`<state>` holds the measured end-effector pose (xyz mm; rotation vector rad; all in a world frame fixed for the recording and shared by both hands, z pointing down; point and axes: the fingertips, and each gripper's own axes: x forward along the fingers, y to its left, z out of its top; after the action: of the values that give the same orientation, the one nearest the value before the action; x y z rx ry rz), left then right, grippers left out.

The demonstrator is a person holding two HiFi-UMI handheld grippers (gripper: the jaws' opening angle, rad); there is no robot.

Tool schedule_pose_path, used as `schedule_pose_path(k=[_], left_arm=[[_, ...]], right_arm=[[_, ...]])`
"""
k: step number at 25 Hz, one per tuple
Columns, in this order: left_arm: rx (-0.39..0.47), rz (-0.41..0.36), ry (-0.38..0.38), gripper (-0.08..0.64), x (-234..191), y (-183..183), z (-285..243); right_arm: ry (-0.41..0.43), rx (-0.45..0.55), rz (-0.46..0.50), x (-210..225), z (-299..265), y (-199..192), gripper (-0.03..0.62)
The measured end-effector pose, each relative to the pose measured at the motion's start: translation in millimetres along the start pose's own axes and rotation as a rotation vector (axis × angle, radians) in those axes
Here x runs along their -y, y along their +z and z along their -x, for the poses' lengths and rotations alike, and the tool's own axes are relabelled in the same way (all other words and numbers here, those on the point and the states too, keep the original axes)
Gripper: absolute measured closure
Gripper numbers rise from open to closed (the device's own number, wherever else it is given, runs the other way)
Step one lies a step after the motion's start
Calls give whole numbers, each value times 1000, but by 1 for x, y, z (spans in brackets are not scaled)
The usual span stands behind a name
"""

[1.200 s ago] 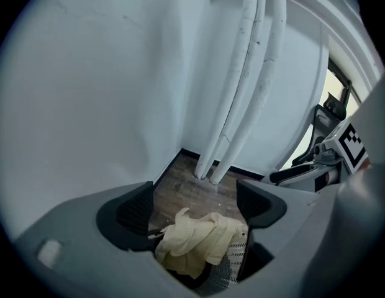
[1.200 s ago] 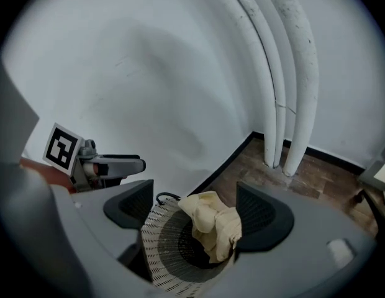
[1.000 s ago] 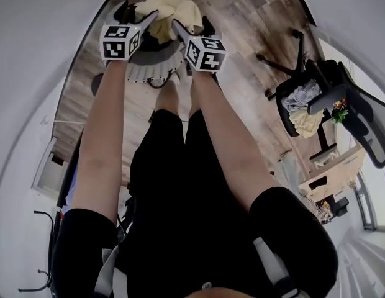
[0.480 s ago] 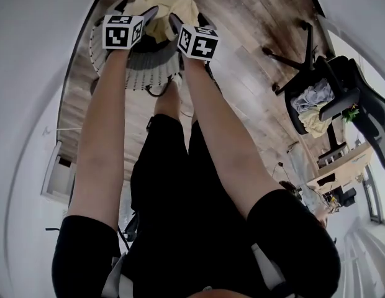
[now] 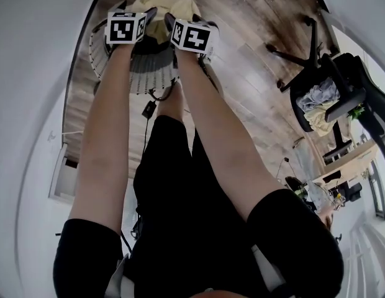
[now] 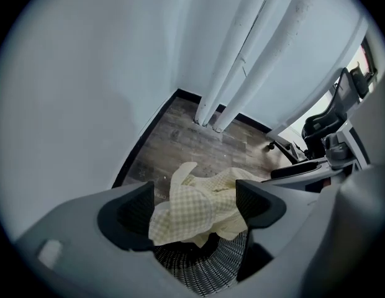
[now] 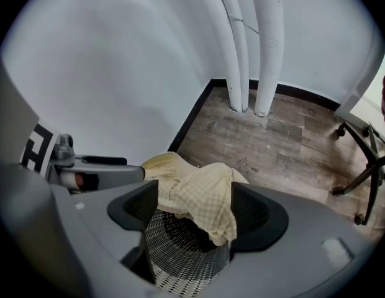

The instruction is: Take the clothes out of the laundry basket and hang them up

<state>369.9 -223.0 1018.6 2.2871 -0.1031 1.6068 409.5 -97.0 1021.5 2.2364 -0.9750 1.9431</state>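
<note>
Pale yellow checked garment: heaped in white mesh laundry basket, spilling over its rim. Basket on wood floor, near wall corner. Left gripper: jaws wide apart over garment, gripping nothing. Right gripper: jaws apart, just narrowed slightly, garment framed between, not pinched. Both pointed steeply down.

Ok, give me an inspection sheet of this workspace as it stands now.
Surface: wood plank floor.
Job's things: white mesh laundry basket, yellow checked cloth heaped over its rim.
Clutter: office chair with clothes piled on its seat.
Grippers: left gripper and right gripper open, cloth between the jaws, not pinched; right jaws have just been closing.
Cables: black cable on the floor near the basket.
Surroundings: white walls, white pipes in the corner.
</note>
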Motion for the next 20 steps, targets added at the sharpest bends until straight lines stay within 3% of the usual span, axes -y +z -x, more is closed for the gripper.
schedule_pose_path(k=[8,13,16,20], left_arm=[[-120,22,-40,200,13,-17,-22],[-123,51,-53,240,16,-15,-28],[-110,44,-79,340,21,-11,-28],[-64,58,-75,519,24,-9,-22]], right_arm=[[-5,-89,-71,5,-18,-12,245],[18,-97,-102,5,-24,-12,255],[50,-93,-91,-1,-25,-9,297],[82,-97,-26,-12,-24,-4,450]])
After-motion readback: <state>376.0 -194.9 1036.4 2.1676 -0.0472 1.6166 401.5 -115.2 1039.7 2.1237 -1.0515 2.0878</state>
